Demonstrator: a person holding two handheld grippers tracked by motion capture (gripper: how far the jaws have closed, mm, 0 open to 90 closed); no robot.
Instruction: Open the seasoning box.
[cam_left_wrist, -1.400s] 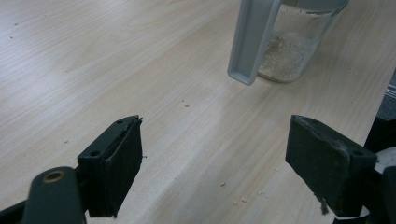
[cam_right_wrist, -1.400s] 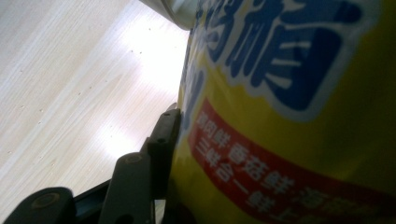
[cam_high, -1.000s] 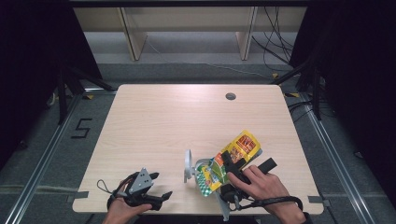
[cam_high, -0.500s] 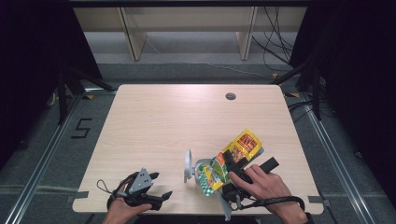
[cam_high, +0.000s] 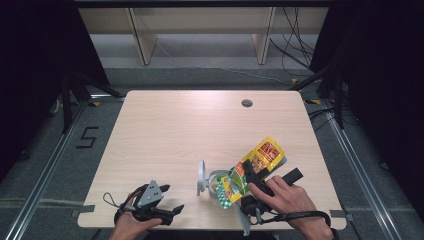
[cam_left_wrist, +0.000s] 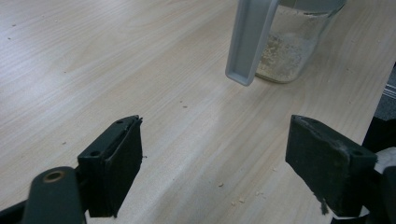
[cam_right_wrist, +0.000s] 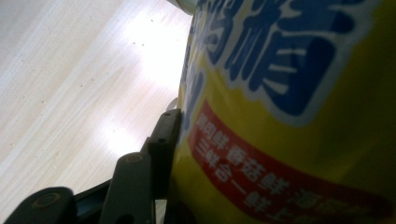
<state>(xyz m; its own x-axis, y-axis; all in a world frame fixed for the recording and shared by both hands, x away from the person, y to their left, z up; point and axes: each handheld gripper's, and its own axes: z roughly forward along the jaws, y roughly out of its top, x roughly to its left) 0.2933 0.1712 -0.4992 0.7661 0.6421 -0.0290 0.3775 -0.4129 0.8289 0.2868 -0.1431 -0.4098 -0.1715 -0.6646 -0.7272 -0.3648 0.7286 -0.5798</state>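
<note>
Right hand-held gripper (cam_high: 248, 172): clamped on the yellow snack bag (cam_high: 260, 159), lower right of the high view
Snack bag: tilted over the glass jar (cam_high: 216, 184)
Left hand-held gripper (cam_high: 170, 210): jaws wide, nothing between, lower left
Jar: on the counter (cam_high: 175, 130), grey lid (cam_high: 201, 177) upright beside it

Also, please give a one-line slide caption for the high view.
Right tongs tilt a yellow seasoning bag over a clear jar; left tongs rest open.

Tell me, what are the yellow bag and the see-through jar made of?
The yellow bag looks like glossy plastic film: it shines and creases. The jar looks like clear glass or hard plastic, since powder shows through its wall. Its grey lid looks like matte plastic.
</note>
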